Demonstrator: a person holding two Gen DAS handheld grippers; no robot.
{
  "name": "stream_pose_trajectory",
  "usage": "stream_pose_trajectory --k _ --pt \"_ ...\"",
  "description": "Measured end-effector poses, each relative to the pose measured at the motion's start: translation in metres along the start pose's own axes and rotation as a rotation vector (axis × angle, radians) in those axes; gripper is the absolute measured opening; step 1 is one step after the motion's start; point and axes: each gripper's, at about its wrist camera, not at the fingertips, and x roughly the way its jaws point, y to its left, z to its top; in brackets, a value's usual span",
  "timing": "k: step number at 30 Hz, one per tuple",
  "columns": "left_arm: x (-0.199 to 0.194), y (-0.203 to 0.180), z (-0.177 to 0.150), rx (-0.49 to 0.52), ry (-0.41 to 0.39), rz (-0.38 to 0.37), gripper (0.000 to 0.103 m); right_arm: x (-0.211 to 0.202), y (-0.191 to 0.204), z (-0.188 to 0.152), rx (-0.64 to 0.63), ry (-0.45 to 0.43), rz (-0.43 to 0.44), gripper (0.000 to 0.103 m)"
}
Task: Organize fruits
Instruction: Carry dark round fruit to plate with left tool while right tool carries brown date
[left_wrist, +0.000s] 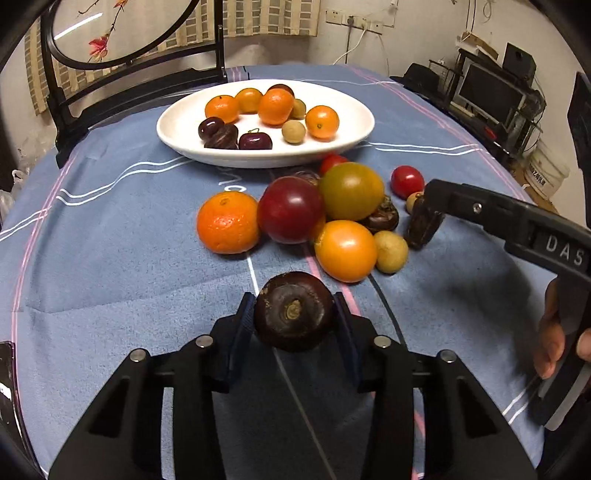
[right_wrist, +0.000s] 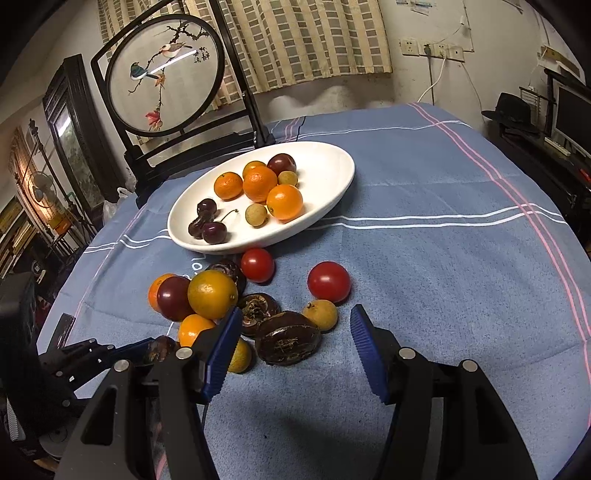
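1. Jaws first: the left gripper (left_wrist: 294, 314) is clamped on a dark chestnut (left_wrist: 293, 311), both pads pressed to its sides, stem scar facing the camera, over the near part of the table (left_wrist: 110, 229).
2. Over on the other side, the right gripper (right_wrist: 295, 354) stands wide open, blue pads apart, nothing between them.
3. Just ahead of those open pads lies a second chestnut (right_wrist: 287, 342), on its side on the blue cloth (right_wrist: 443, 258); a third (right_wrist: 258, 309) sits touching it behind.
4. A longan (right_wrist: 320, 314) rests just right of that pair, and a red tomato (right_wrist: 328, 282) sits beyond it, slightly apart.
5. Another red tomato (right_wrist: 257, 265) is tucked right under the plate's near rim.
6. Mid-table, a tight pile: a mandarin (left_wrist: 227, 222), a dark red plum (left_wrist: 291, 209) and a green-yellow orange (left_wrist: 351, 191) touch in a row, with a yellow-orange fruit (left_wrist: 345, 251) in front of them.
7. Toward the far edge, the white plate (left_wrist: 177, 129) holds mandarins (left_wrist: 275, 106), three cherries (left_wrist: 255, 141) and a couple of longans (left_wrist: 293, 132).
8. Behind the plate, at the far left corner, stands a round screen (right_wrist: 164, 75) with painted birds.
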Motion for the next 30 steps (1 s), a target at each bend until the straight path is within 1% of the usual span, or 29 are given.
stream_pose_trajectory --k 5,7,8,10,13,16,19,22,23,24,25,26,30 --pt "-0.008 0.014 0.004 -0.051 -0.03 0.011 0.041 -0.007 -0.002 -0.006 -0.004 0.016 0.019 0.062" --pt "-0.013 0.017 0.005 -0.057 -0.051 0.015 0.041 -0.009 0.002 -0.01 -0.033 0.04 0.02 0.062" --pt "-0.016 0.019 0.006 -0.061 -0.06 0.02 0.041 -0.008 0.006 -0.014 -0.06 0.062 0.004 0.062" --pt "-0.017 0.022 0.006 -0.069 -0.064 0.024 0.041 -0.001 0.01 -0.017 -0.094 0.104 -0.028 0.062" --pt "-0.018 0.026 0.007 -0.084 -0.064 0.02 0.041 0.012 0.01 -0.017 -0.099 0.151 -0.053 0.06" --pt "-0.019 0.029 0.007 -0.09 -0.068 0.022 0.041 0.022 0.009 -0.01 -0.078 0.171 -0.047 0.06" --pt "-0.019 0.028 0.007 -0.09 -0.07 0.024 0.041 0.031 0.009 -0.003 -0.079 0.177 -0.071 0.06" --pt "-0.017 0.028 0.007 -0.085 -0.066 0.022 0.041 0.039 0.008 0.0 -0.077 0.181 -0.061 0.06" --pt "-0.017 0.027 0.007 -0.083 -0.066 0.021 0.041 0.039 0.008 0.0 -0.079 0.169 -0.058 0.059" --pt "-0.017 0.027 0.007 -0.082 -0.067 0.023 0.041 0.039 0.007 0.0 -0.075 0.163 -0.055 0.052" --pt "-0.017 0.027 0.007 -0.083 -0.067 0.022 0.041 0.037 0.006 0.0 -0.063 0.156 -0.035 0.044" --pt "-0.016 0.027 0.007 -0.084 -0.066 0.021 0.041 0.035 0.006 0.0 -0.056 0.153 -0.016 0.04" --pt "-0.014 0.027 0.007 -0.085 -0.064 0.032 0.041 0.027 0.006 -0.004 -0.066 0.122 -0.027 0.04"
